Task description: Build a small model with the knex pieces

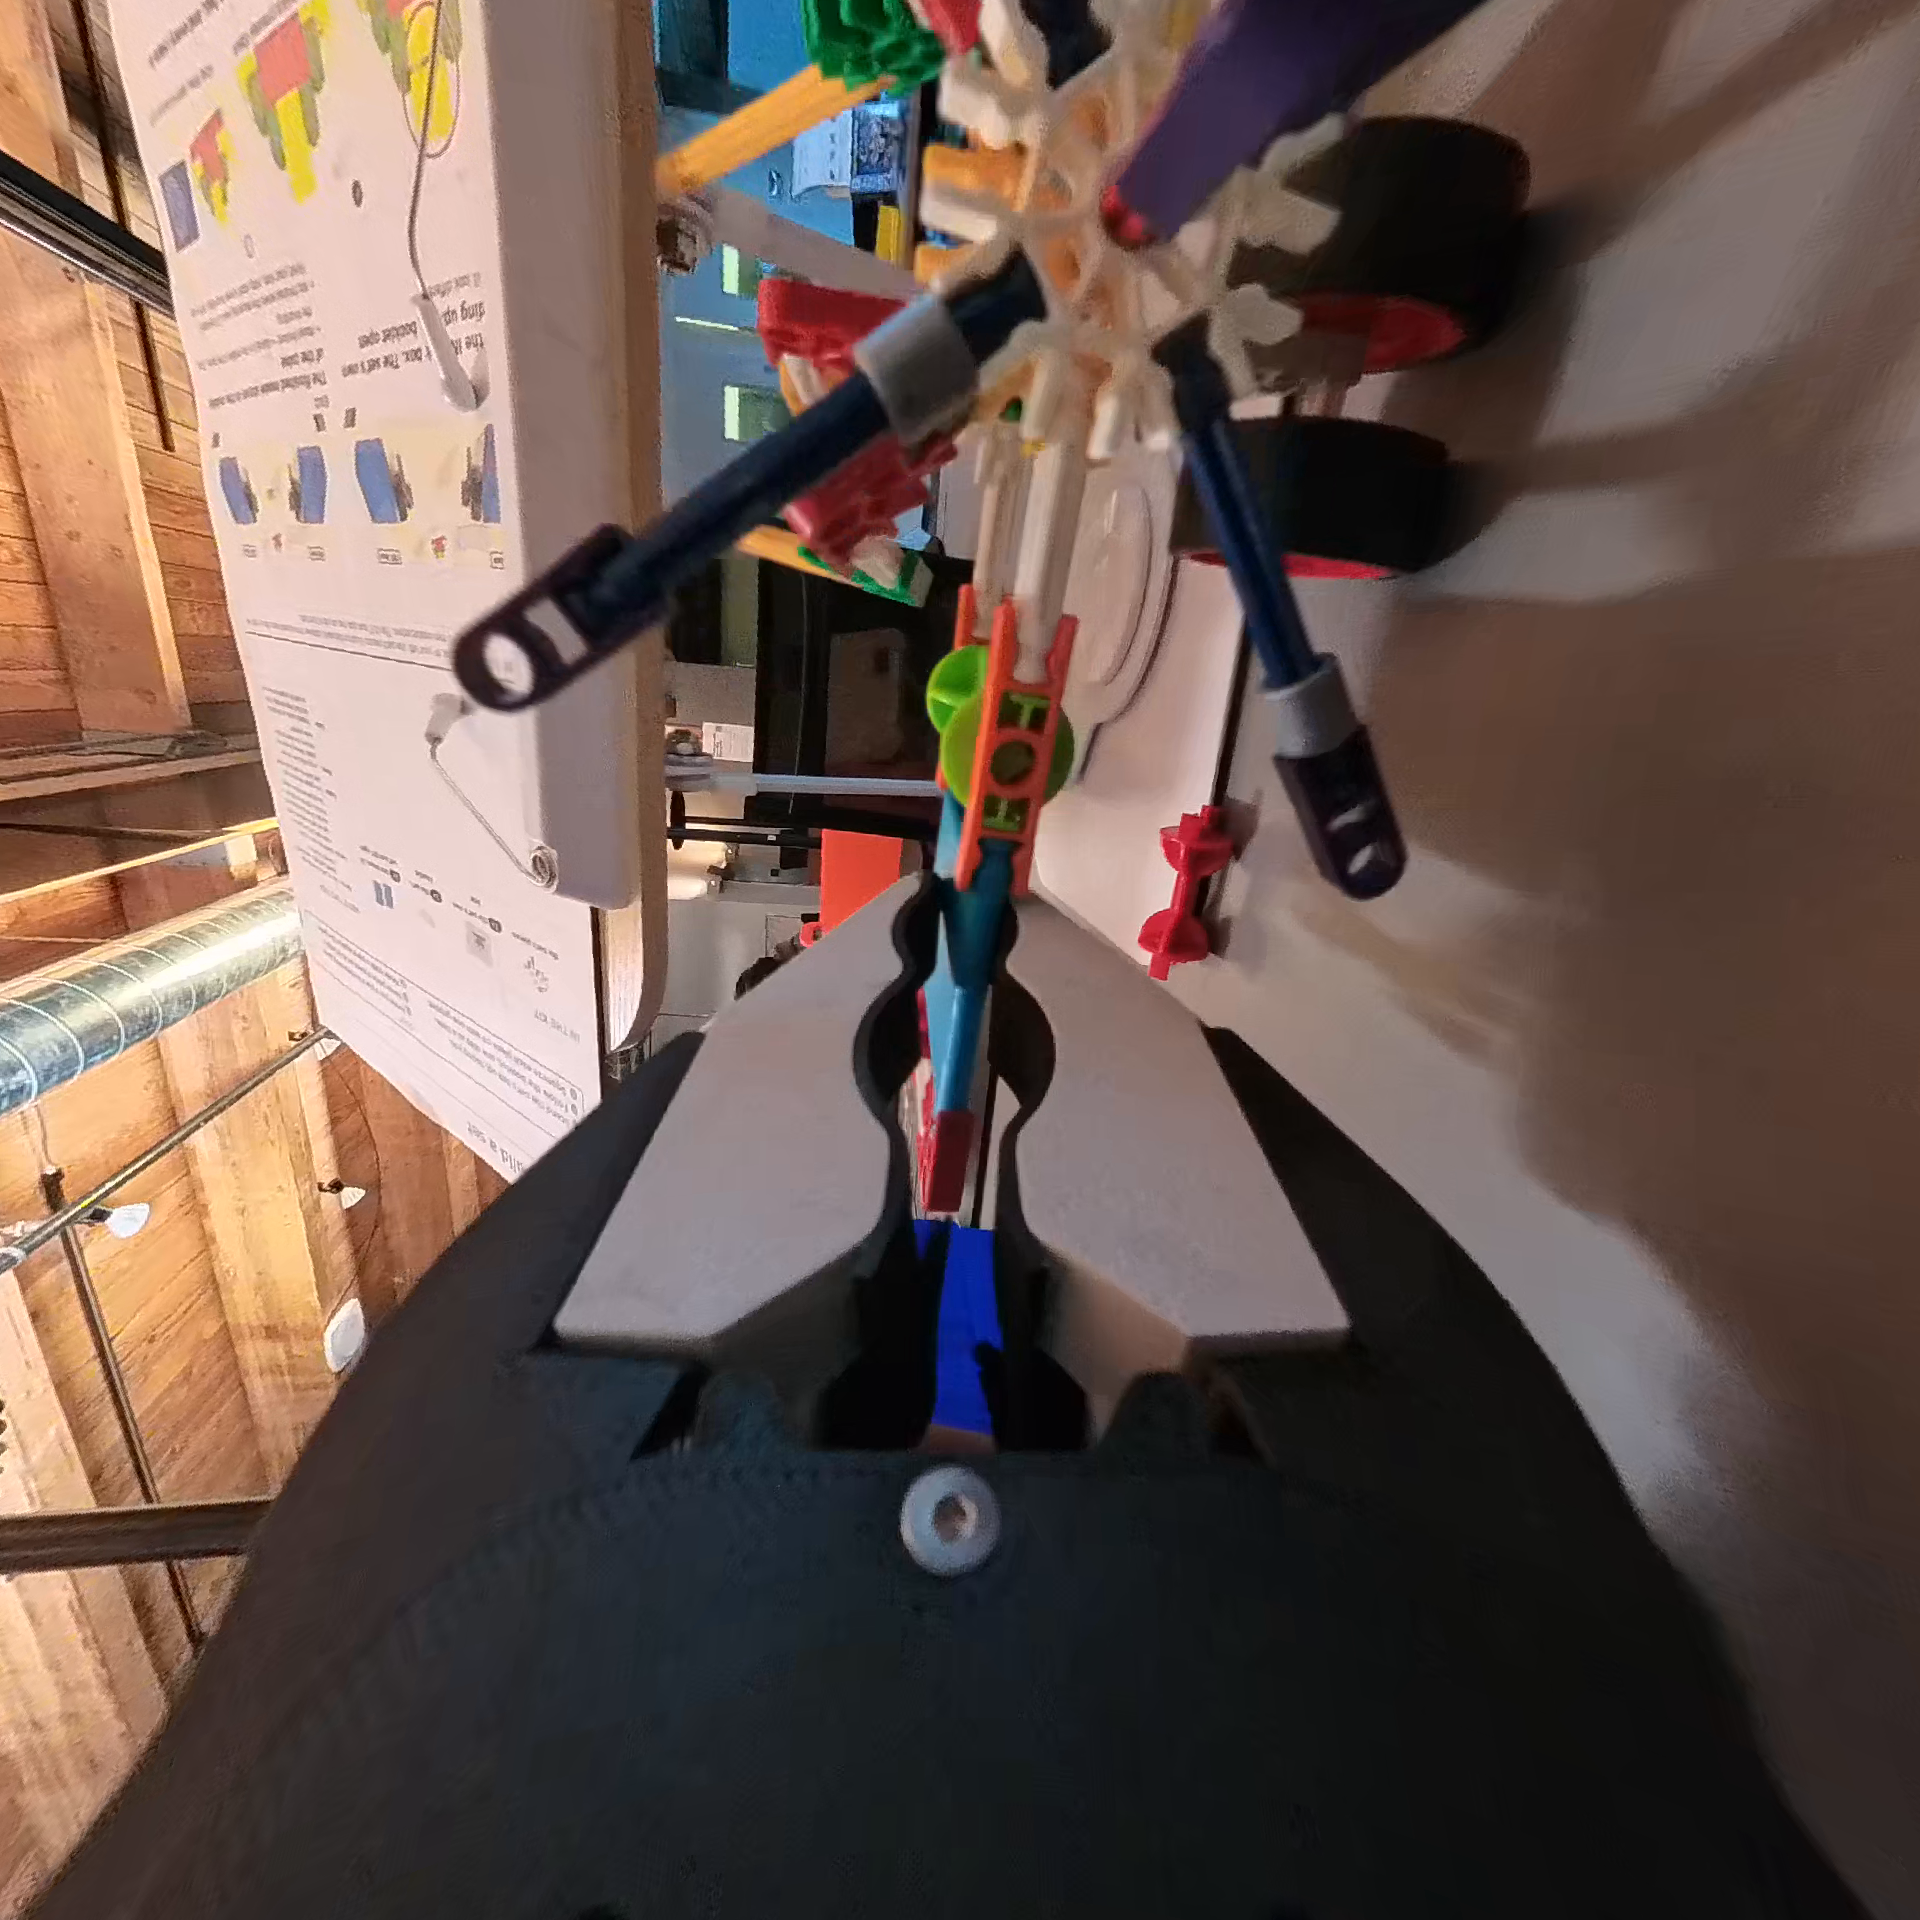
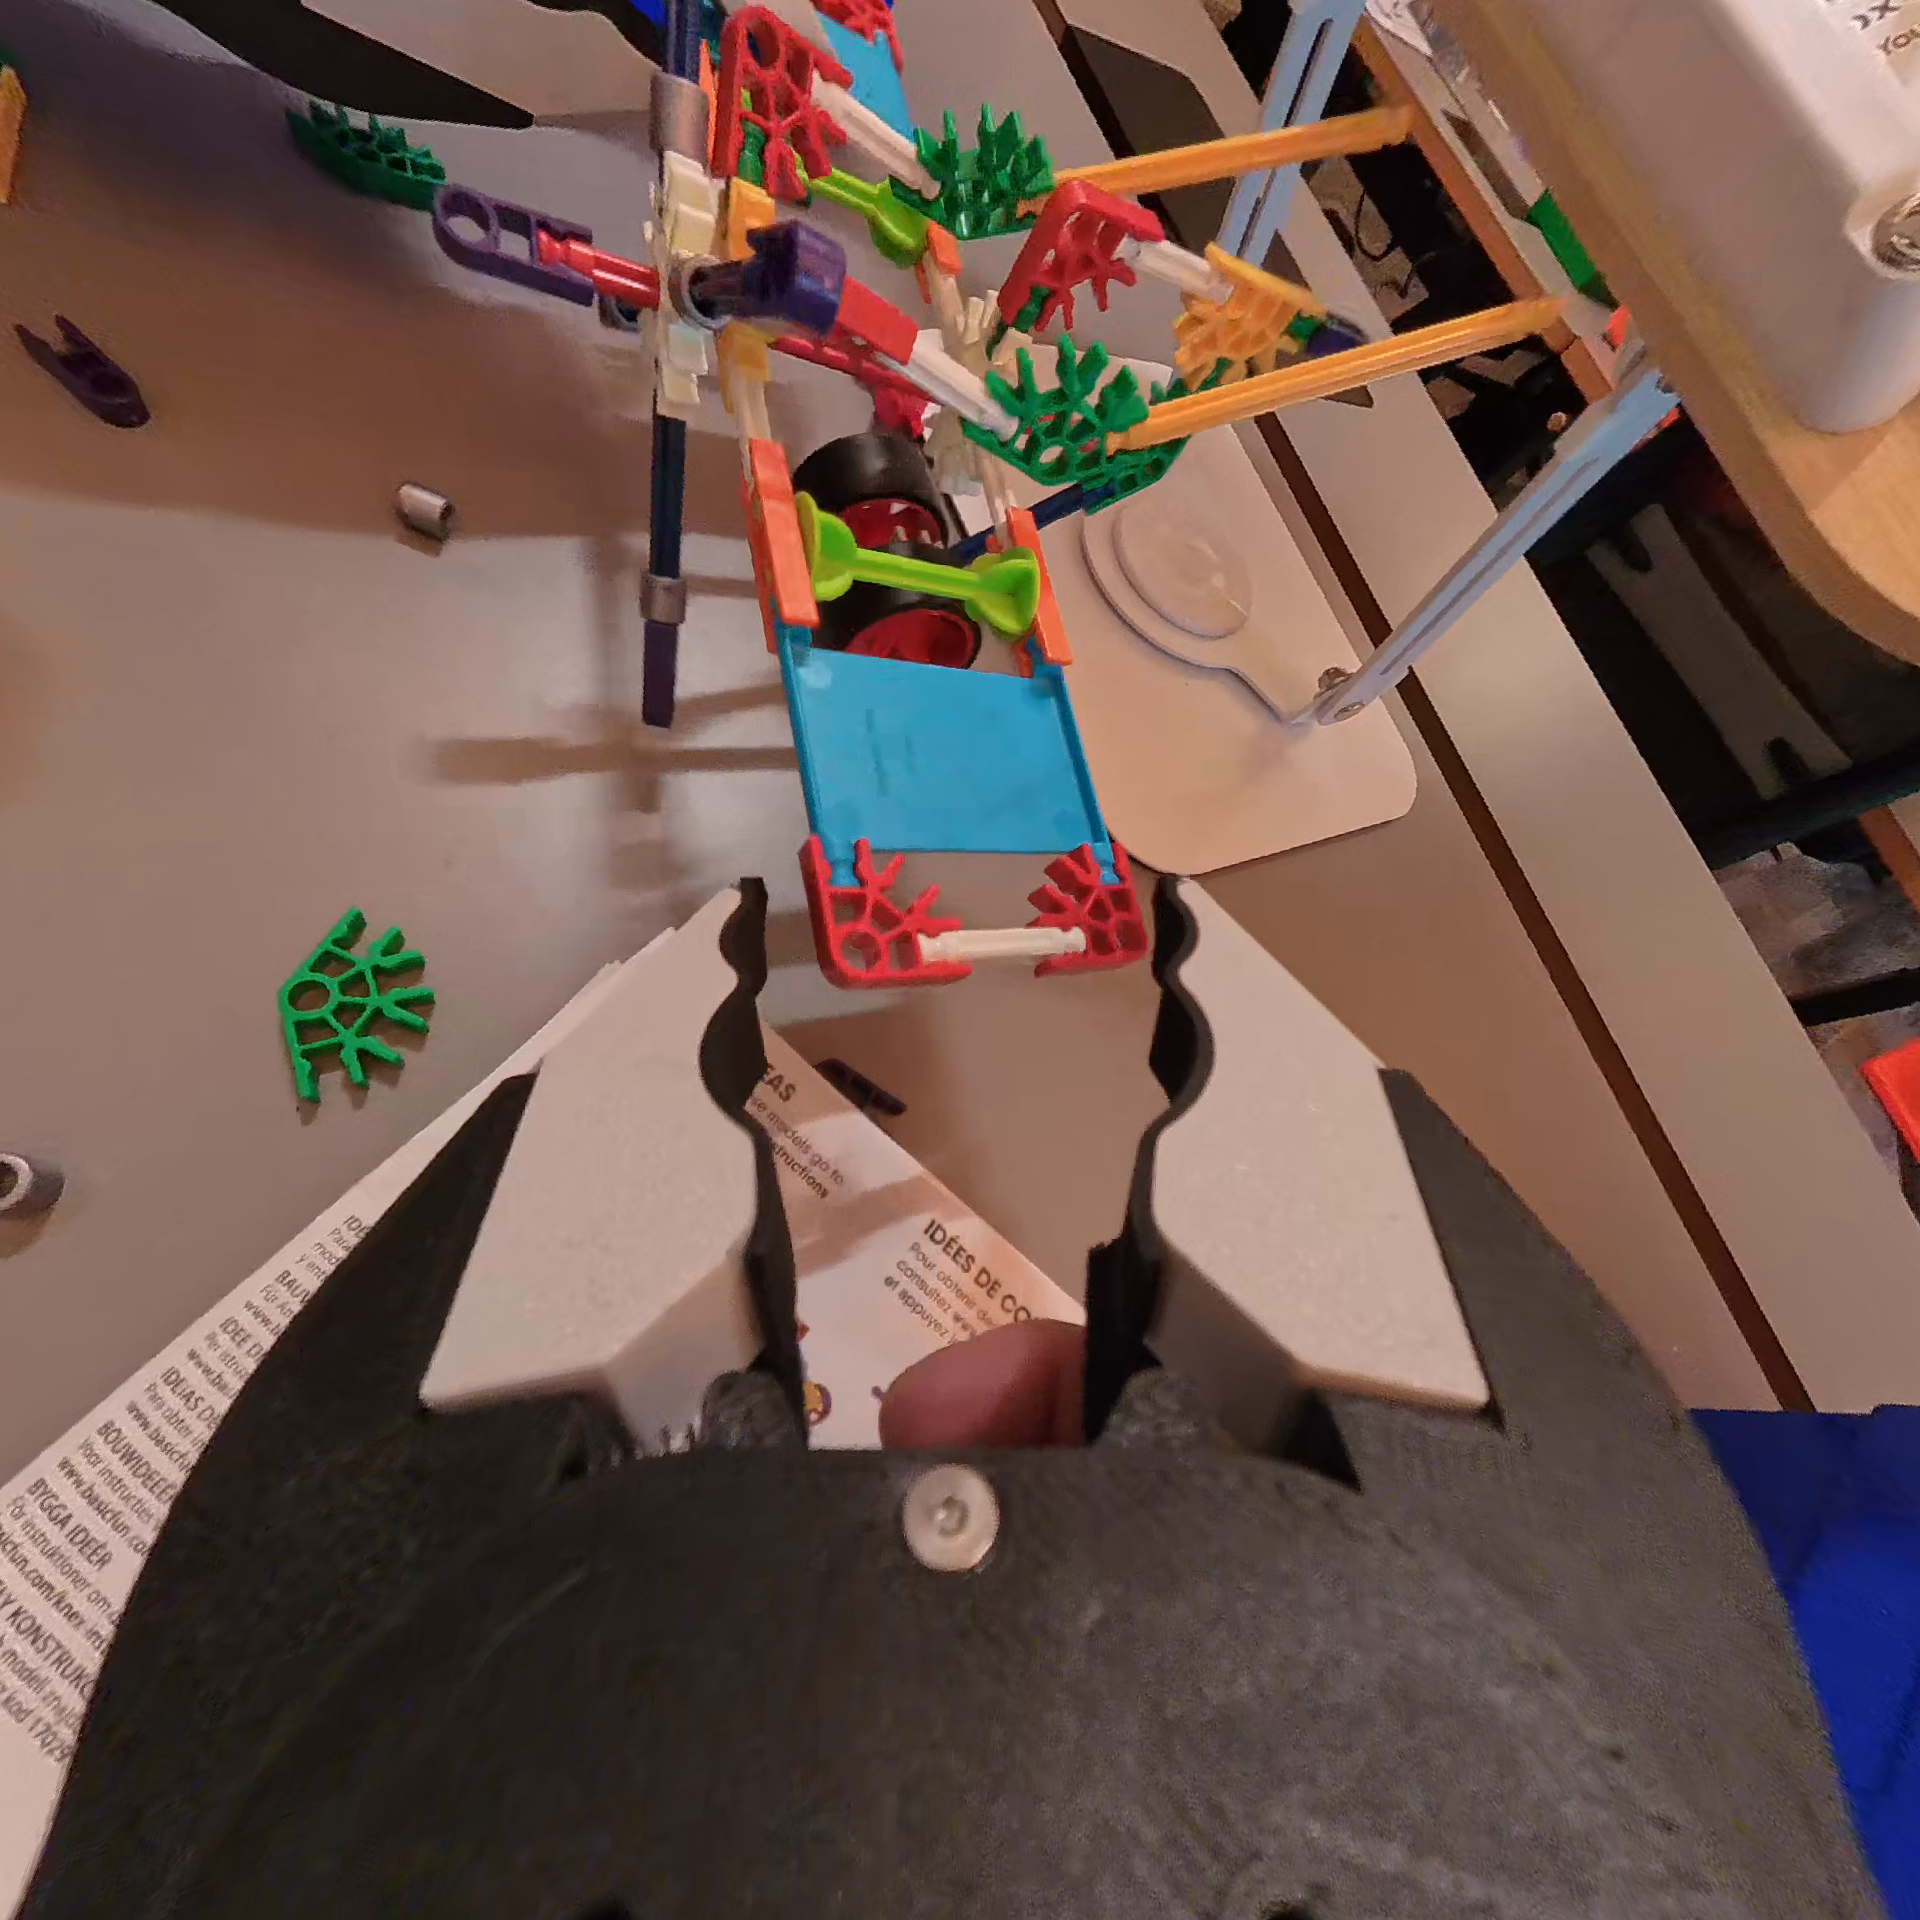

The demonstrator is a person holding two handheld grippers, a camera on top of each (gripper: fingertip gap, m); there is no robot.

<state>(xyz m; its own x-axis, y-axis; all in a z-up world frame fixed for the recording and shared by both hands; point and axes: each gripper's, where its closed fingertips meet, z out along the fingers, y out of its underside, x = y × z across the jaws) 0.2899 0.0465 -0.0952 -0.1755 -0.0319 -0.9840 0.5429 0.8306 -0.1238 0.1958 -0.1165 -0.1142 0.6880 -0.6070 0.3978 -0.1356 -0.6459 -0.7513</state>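
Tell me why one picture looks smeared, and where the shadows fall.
Left wrist view: motion blur smears the wheels and dark blue rods; the left claw stays sharper. Right wrist view: crisp; the toy model throws long shadows leftward across the table; edges bend from the wide lens.

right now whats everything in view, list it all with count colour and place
toy model: one, multicoloured rod-and-connector build with black wheels, middle of the table
blue panel: one, on the model's near end, edge clamped in the left gripper
loose green connector: one, on the table left of the right gripper
grey sleeve: one, loose on the table, left of the model
purple clip: one, far left of the table
instruction sheet: one, white, under the right gripper
phone stand: one, white, right of the model
table: one, beige
left gripper: one, shut on the panel
right gripper: one, open, just short of the model
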